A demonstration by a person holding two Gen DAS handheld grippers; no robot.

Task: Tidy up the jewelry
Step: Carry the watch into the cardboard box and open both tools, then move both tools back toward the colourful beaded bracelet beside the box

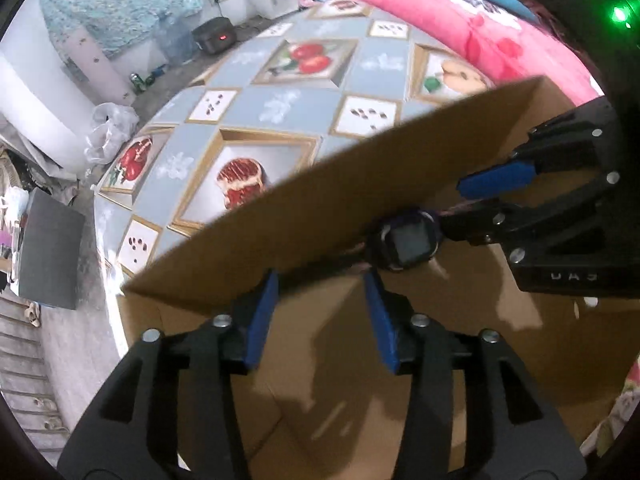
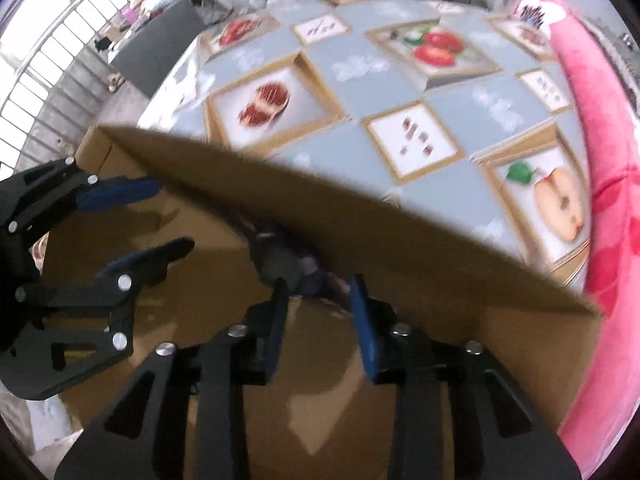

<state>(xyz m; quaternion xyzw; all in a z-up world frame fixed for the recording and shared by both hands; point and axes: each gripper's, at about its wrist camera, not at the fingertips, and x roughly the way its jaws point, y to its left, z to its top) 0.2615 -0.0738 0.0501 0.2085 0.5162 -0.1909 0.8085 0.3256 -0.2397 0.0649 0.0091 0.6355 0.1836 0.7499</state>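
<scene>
1. At the bottom of the left wrist view the left gripper points down into an open cardboard box. Its blue fingers stand spread, with only the brown box floor between them.
2. At the bottom of the right wrist view the right gripper also reaches into the box. Its fingers stand apart, partly spread; they pinch nothing.
3. The watch, dark with a square screen and a bluish-purple case, sits inside the box against the far wall, just right of centre in the left view. It lies just beyond the left gripper's right finger and close to the tip of the right gripper, which enters from the right edge of that frame. Whether either touches it cannot be told.
4. In the right wrist view the watch is a blurred dark shape just past the fingertips, at the foot of the box wall. The left gripper comes in from the left edge of this frame, fingers apart.
5. The box's far wall runs diagonally across both frames and hides the near part of the table.
6. Beyond the wall lies the tablecloth, grey-blue with framed pictures of cut fruit and seeds.
7. A pink flowered blanket curves along the upper right of the left view and down the right edge of the right view.
8. Farthest off, in the upper left of the left view, stand a crumpled plastic bag and a dark appliance with a red light.
</scene>
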